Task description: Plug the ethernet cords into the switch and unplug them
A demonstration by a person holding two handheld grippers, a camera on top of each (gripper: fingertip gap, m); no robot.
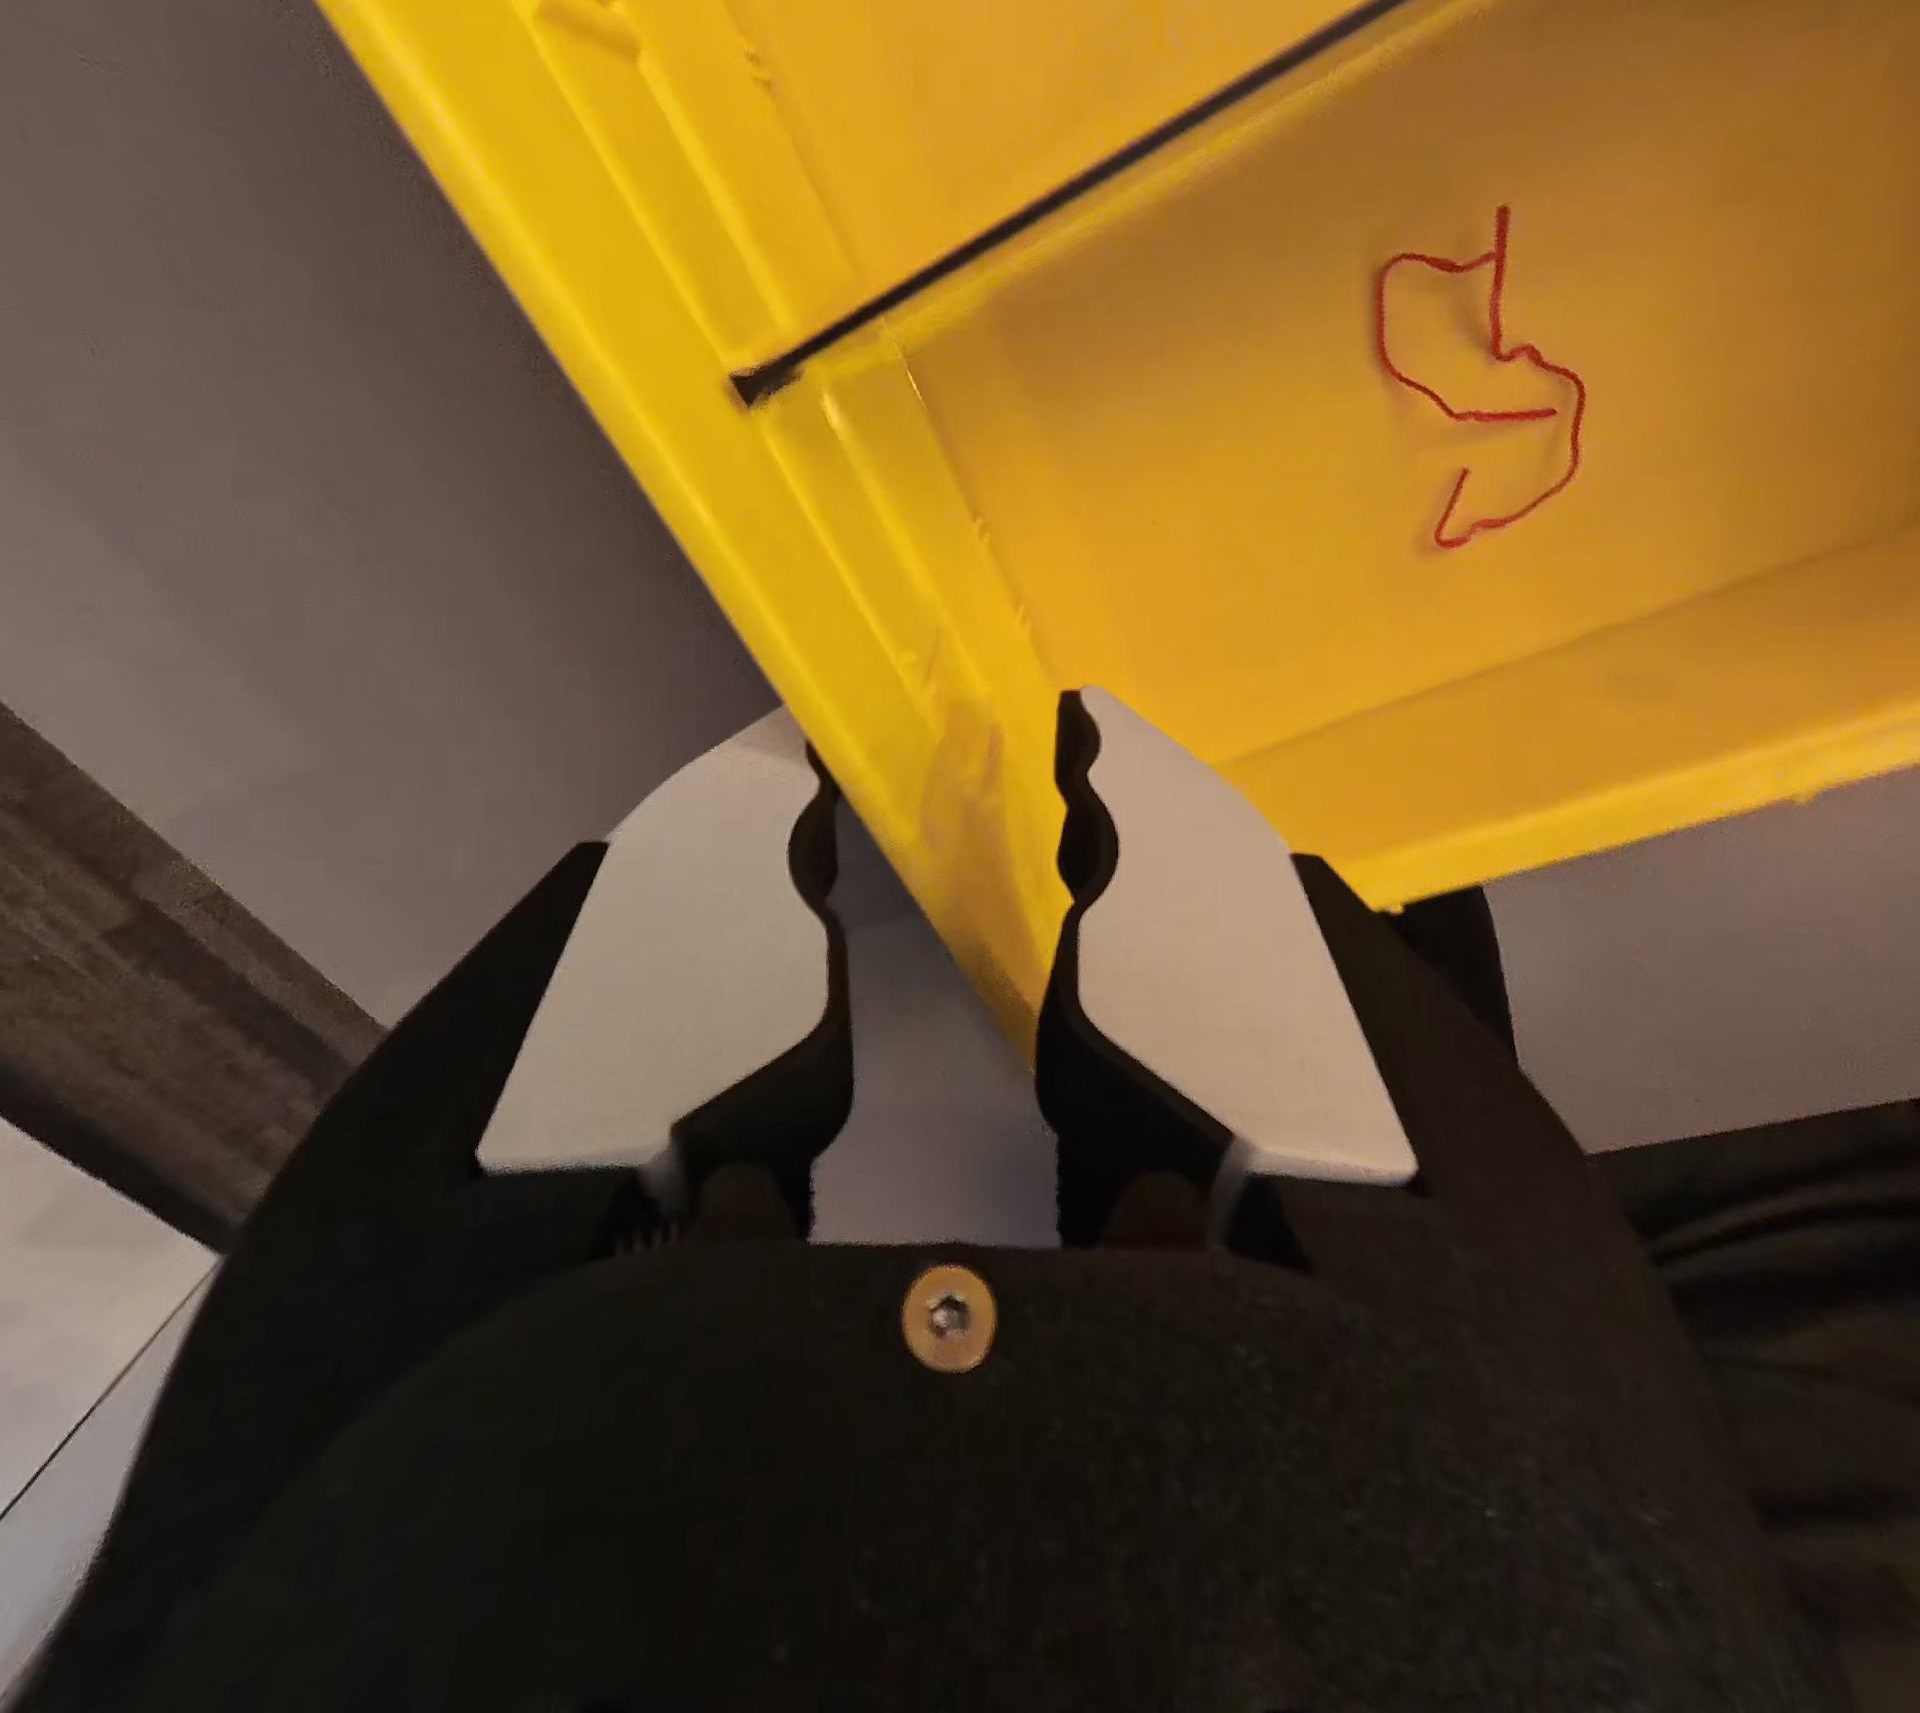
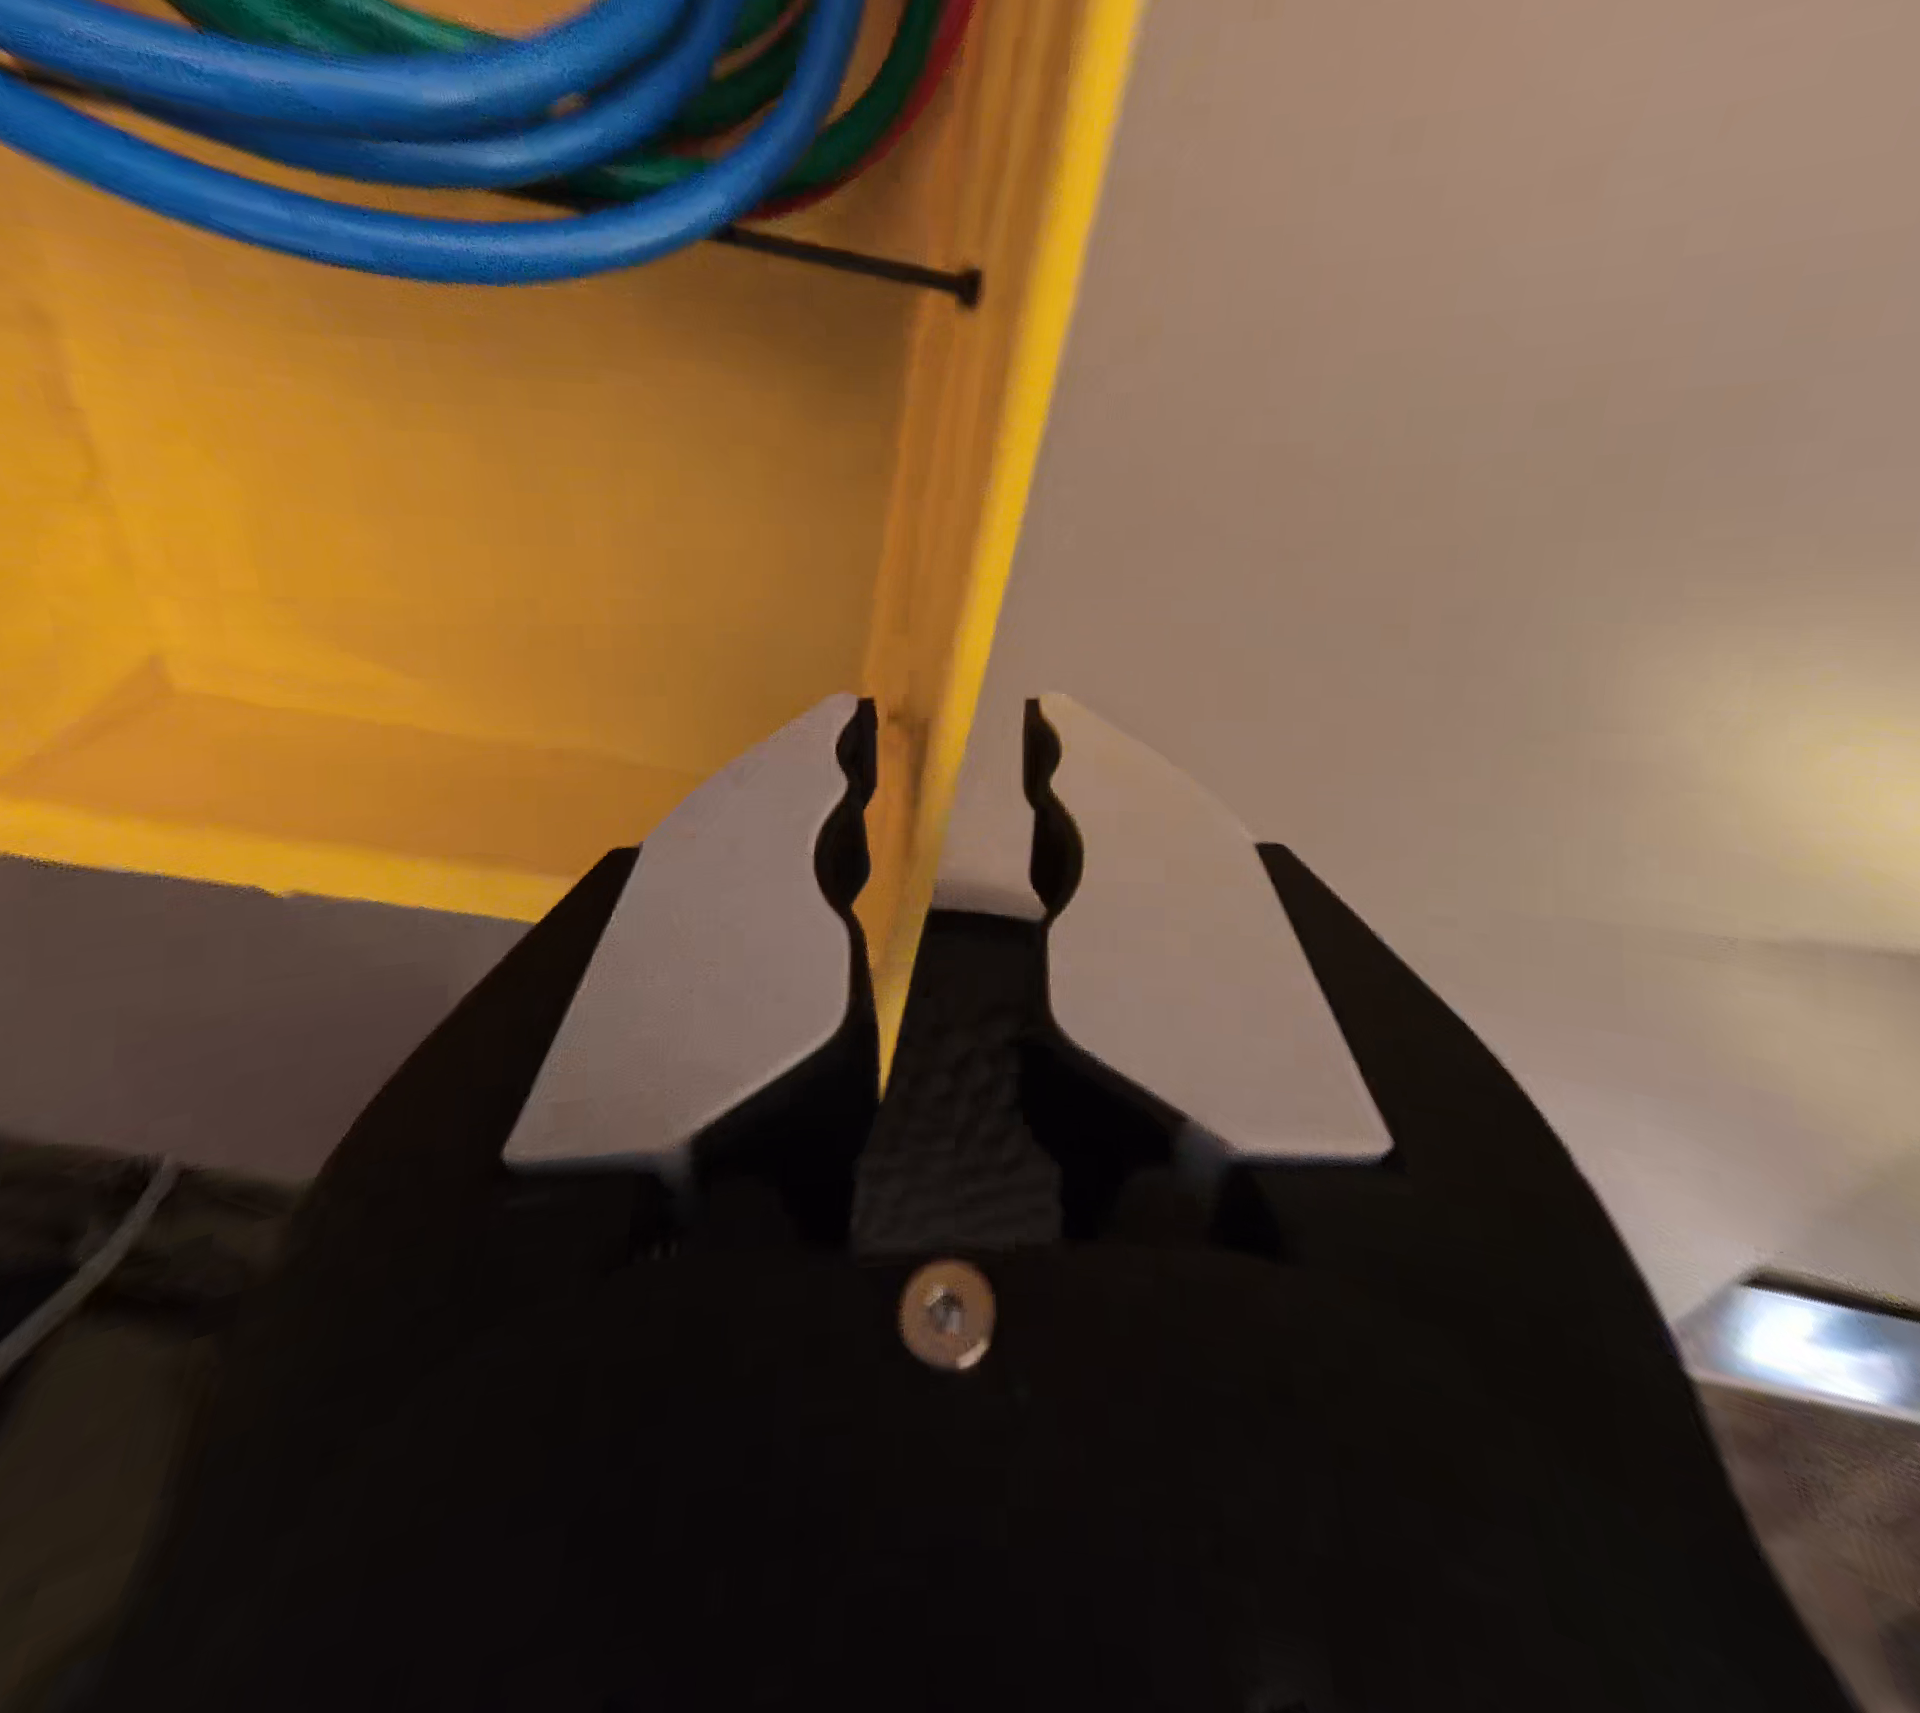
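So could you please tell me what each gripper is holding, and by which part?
Both straddle the yellow plastic bin's side walls: left gripper one wall, right gripper the opposite.

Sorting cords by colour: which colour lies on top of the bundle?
Blue cords, right wrist view.

A yellow bin (image 2: 436, 520) holds coiled blue, green and red cords (image 2: 499, 105).

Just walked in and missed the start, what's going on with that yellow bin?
A person holds two grippers, one at each side wall of a yellow bin. The left gripper straddles one wall, the right gripper the opposite one. Blue, green and red cords lie coiled inside. No switch is visible, and nothing is plugged in yet.
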